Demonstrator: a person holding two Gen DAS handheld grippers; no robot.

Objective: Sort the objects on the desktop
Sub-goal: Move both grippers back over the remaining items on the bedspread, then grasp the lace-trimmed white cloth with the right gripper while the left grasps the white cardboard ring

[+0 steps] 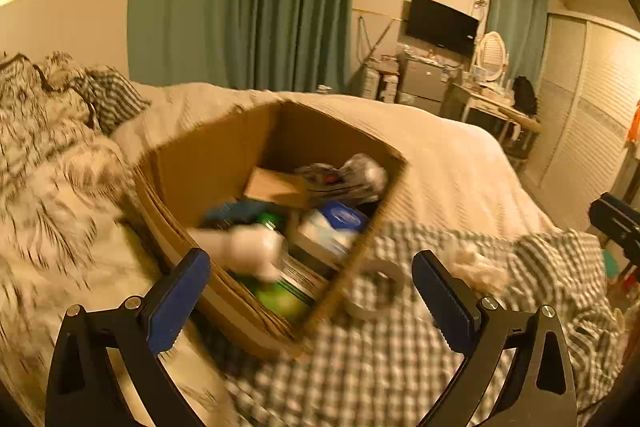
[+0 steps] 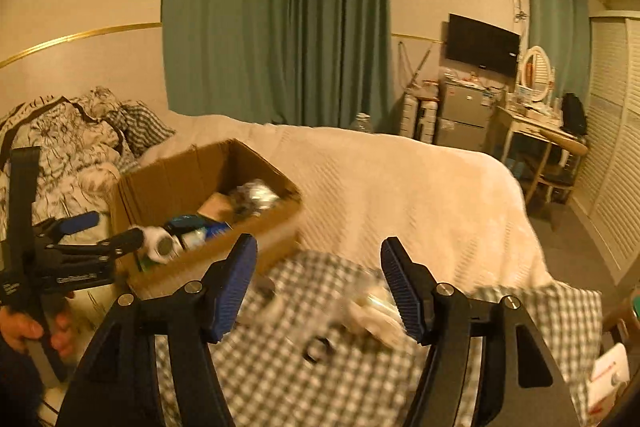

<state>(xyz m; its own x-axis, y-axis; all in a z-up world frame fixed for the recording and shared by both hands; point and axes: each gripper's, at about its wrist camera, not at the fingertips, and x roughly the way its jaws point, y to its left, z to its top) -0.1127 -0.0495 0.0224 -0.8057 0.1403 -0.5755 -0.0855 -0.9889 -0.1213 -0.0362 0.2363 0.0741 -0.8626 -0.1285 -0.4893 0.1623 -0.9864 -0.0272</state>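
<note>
An open cardboard box [image 1: 208, 155] sits on the bed, holding several items: a small brown carton [image 1: 276, 187], a crumpled foil bag [image 1: 348, 175], a blue-and-white pack [image 1: 336, 223] and something green [image 1: 280, 301]. A white bottle [image 1: 256, 251] is blurred in the air over the box's near side, between my left gripper's [image 1: 310, 291] wide-open fingers. In the right wrist view the left gripper [image 2: 116, 231] is at the box [image 2: 192, 171] with the white bottle [image 2: 160, 245] at its tip. My right gripper [image 2: 320, 283] is open and empty above the checked cloth [image 2: 280, 367].
A tape roll [image 1: 376, 287] and a crumpled white object [image 1: 476, 267] lie on the checked cloth [image 1: 380, 367] right of the box. Small blurred items [image 2: 372, 311] lie under the right gripper. Rumpled bedding [image 1: 48, 167] is left, a cream blanket [image 2: 400, 187] beyond.
</note>
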